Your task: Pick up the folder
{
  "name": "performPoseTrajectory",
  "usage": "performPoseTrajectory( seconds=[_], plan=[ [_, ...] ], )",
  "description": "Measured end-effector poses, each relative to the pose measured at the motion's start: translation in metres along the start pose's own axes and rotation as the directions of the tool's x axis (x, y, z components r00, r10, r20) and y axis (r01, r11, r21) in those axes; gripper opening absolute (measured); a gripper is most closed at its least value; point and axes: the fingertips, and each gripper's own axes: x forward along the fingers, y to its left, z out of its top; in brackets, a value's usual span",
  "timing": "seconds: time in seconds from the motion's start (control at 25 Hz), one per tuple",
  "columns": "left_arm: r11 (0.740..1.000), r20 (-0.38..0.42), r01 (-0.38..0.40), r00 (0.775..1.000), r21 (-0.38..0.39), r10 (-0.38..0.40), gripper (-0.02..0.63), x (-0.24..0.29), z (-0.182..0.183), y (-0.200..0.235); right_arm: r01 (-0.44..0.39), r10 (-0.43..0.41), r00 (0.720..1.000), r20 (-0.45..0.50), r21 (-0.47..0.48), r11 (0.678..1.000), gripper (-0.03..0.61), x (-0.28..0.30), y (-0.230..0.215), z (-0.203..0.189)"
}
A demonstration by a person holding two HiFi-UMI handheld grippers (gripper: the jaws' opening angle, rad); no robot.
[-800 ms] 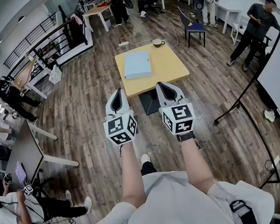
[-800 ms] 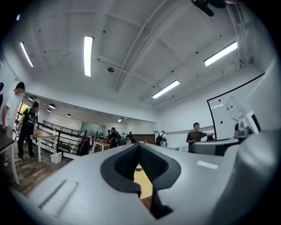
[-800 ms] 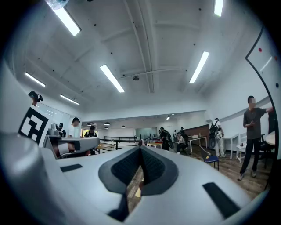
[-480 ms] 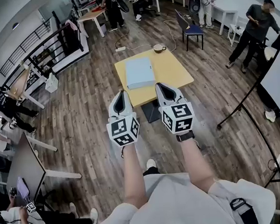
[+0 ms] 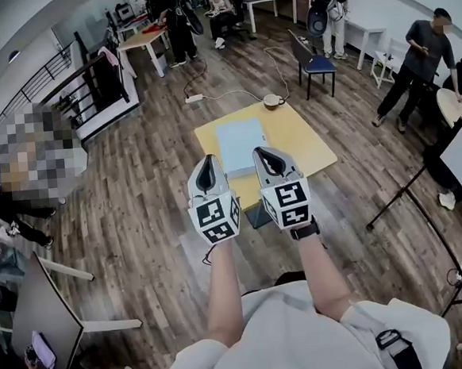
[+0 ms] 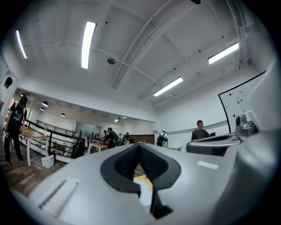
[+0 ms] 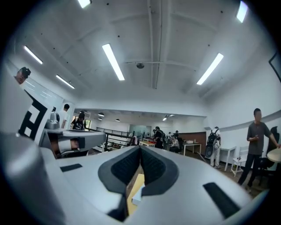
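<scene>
Two grippers are held out side by side and about level, the left gripper (image 5: 207,167) and the right gripper (image 5: 265,158), each with its fingers clenched together on nothing. I judge they are kept so because the person is only approaching and no grasp is needed yet. The folder (image 5: 241,145), pale blue, lies flat on the yellow counter (image 5: 308,146), toward its left side, with a cup (image 5: 271,101) at the far edge. Compared with the earlier frames, the counter stands nearer. Then the folder lay wholly beyond the tips in the head view; now its near part shows between both grippers.
</scene>
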Motion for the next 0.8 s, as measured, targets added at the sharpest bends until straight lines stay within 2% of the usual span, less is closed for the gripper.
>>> performPoseTrajectory(
  seconds=[0.12,0.36,0.44,0.64,0.8],
  plan=[
    [1.0,-0.022,-0.001,1.0,-0.022,0.0,0.008,0.025,-0.007,0.017,0.034,-0.034,0.999,0.01,0.01,0.999,0.009,0.021,-0.014,0.002],
    [0.998,-0.007,0.051,0.999,-0.037,-0.052,0.008,0.083,-0.015,0.026,0.067,-0.07,0.997,0.02,0.11,0.992,0.009,0.078,-0.057,-0.016],
    [0.998,0.011,0.052,0.999,-0.017,-0.052,0.008,0.11,-0.013,0.028,0.052,-0.056,0.998,0.032,0.124,0.991,0.009,0.106,-0.072,-0.018],
    [1.0,0.073,-0.008,0.997,-0.016,0.01,0.008,0.192,-0.011,0.045,-0.035,0.025,0.996,0.082,0.119,0.992,0.009,0.184,-0.106,-0.023],
    [0.999,0.118,0.028,0.992,0.039,-0.032,0.008,0.274,0.0,0.027,-0.101,0.082,0.985,0.154,0.117,0.988,0.009,0.243,-0.164,-0.006]
  ],
)
